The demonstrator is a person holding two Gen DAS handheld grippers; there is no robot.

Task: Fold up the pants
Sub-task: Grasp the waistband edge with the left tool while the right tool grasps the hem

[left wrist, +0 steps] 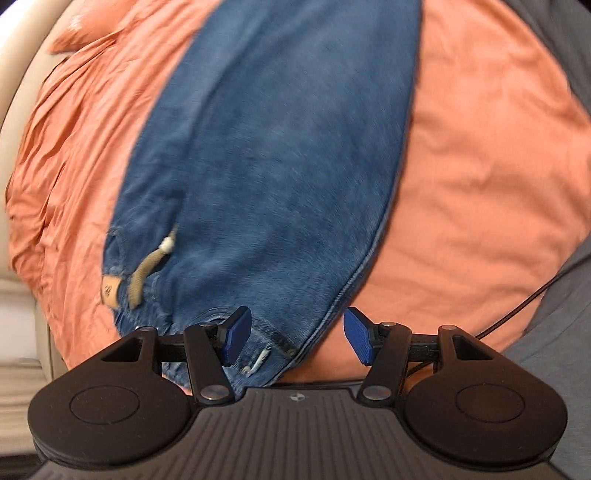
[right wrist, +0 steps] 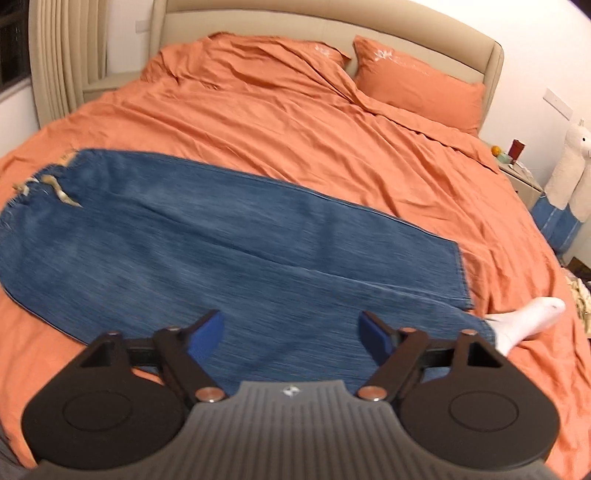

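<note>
Nearest in the left wrist view, the left gripper (left wrist: 297, 336) is spread wide with nothing between its blue pads (left wrist: 236, 334), poised over the waistband end of the blue jeans (left wrist: 280, 155); whether a pad touches the denim cannot be told. Just beyond the left pad sit a tan leather label (left wrist: 110, 291) and a beige drawstring (left wrist: 147, 271) at the waist. From there the jeans run away from the camera, laid lengthwise on the orange bedsheet (left wrist: 472, 155), and a black cable (left wrist: 524, 306) trails across the grey fabric (left wrist: 554, 332) at the right edge. In the right wrist view, the right gripper (right wrist: 293, 334) is likewise wide open and empty, held above the lower leg part of the jeans (right wrist: 207, 236), which lie flat with one leg stacked on the other, waist to the left and hems to the right. Just past the hems, a foot in a white sock (right wrist: 524, 321) rests on the bedsheet (right wrist: 288, 122). Farther back the rumpled orange duvet leads to an orange pillow (right wrist: 417, 83) against the beige headboard (right wrist: 332, 22). Off to the right stand a nightstand (right wrist: 521, 177) with small items on it and a white plush llama (right wrist: 572, 166) by the wall.
</note>
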